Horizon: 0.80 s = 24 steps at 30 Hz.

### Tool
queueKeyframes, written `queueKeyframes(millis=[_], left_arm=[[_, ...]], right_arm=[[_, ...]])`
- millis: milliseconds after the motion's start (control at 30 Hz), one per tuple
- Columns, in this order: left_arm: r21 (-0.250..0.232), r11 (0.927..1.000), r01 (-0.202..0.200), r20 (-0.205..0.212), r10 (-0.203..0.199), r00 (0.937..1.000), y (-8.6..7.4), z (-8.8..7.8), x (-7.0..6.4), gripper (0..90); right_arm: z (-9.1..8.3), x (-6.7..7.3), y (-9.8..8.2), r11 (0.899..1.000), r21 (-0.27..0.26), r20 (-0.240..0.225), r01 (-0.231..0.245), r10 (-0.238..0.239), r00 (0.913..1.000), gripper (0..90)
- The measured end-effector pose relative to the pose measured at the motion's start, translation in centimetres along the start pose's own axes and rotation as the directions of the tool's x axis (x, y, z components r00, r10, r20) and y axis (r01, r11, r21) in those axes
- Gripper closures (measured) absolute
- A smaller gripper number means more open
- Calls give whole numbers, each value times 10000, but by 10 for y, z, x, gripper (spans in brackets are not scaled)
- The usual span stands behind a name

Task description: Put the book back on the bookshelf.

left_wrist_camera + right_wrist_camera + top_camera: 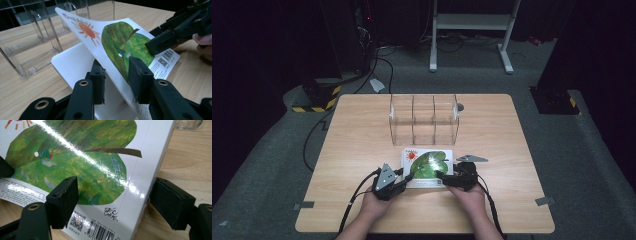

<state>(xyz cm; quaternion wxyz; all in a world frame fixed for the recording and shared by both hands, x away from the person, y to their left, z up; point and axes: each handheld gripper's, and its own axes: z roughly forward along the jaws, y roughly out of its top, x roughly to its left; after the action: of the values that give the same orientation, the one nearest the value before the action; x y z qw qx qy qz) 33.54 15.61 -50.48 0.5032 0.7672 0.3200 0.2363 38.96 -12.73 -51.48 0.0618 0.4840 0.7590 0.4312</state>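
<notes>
Left tool [116,77] clamped on lifted book cover [117,42]; right tool [112,202] apart, straddling book spine. Cover may slip, crease.

Wooden table [362,150], grey carpet [582,150], white metal stand [472,22]

table [362,150] lit bright, surroundings dark | glare streak on book cover [82,157] | close gripper jaws blurry

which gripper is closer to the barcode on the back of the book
Right. The right gripper straddles the book corner beside the barcode; the left gripper lifts the cover's opposite edge.
</notes>
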Motion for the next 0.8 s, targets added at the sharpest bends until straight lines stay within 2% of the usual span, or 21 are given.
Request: queueKeyframes(millis=[67,400,567,667,800], left_arm=[[79,9988,485,183,-486,9986,-1,1,4,671],[212,9955,928,302,-934,9952,-1,2,6,677],[225,9950,973,289,-980,9948,-1,1,6,681],[296,9946,991,276,-999,9946,-1,1,6,682],[274,9945,1010,272,-1017,9944,-1,1,6,688]], right_arm=[[-2,1,-1,10000,-82,83,58,-57,9999,262],[-9,4,-3,9992,-329,405,231,-218,9989,307],[-13,6,-5,9975,-498,576,501,-472,9972,317],[-14,8,-6,9979,-495,681,416,-382,9969,322],[-15,11,-6,9962,-587,874,645,-592,9944,328]])
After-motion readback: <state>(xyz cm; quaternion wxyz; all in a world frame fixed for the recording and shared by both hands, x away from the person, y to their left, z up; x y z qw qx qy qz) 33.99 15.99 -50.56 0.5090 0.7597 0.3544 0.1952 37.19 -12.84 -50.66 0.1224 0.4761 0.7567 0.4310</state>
